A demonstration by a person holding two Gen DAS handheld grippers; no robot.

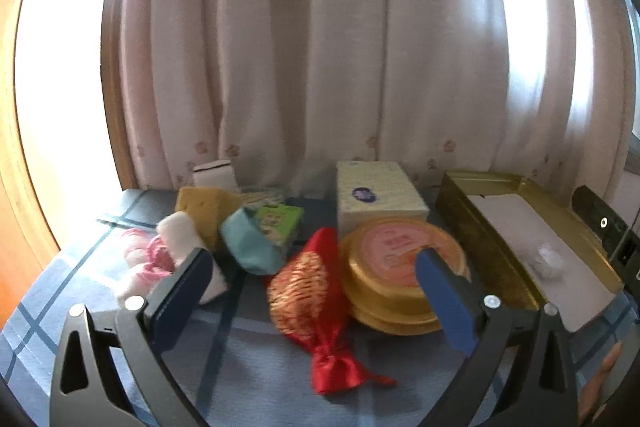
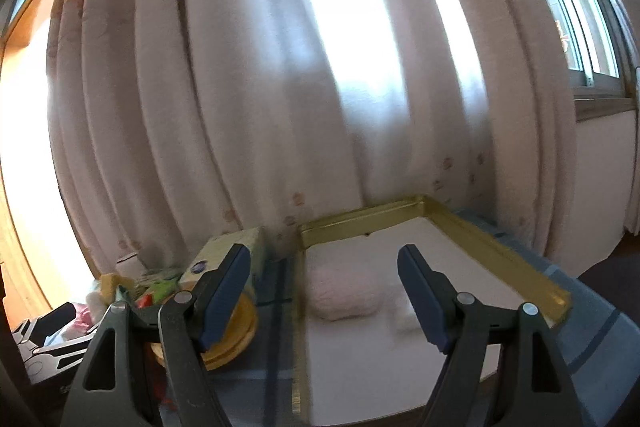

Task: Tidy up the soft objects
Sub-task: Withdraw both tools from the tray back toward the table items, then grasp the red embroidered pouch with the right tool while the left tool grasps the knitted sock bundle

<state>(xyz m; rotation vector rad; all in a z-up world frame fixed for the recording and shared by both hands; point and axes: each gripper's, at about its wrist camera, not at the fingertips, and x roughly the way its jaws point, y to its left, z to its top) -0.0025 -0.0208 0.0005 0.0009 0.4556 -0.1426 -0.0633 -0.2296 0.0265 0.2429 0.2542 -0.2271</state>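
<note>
In the left wrist view my left gripper (image 1: 312,267) is open above the table with nothing between its fingers. Just ahead lies a red and gold drawstring pouch (image 1: 308,303). To its left are a teal soft item (image 1: 250,247), a yellow sponge (image 1: 204,211) and a pink and white plush (image 1: 160,259). My right gripper (image 2: 324,279) is also open and empty, hovering over the gold tray (image 2: 500,255). A pale pink fluffy ball (image 2: 346,293) lies in that tray, with a small white soft piece (image 2: 400,311) beside it.
A round gold tin with a pink lid (image 1: 400,259) sits right of the pouch. Behind it stands a tissue box (image 1: 376,195), and a green packet (image 1: 276,223) lies further left. Curtains (image 1: 320,47) hang close behind the table. The blue checked cloth (image 1: 248,367) covers the table.
</note>
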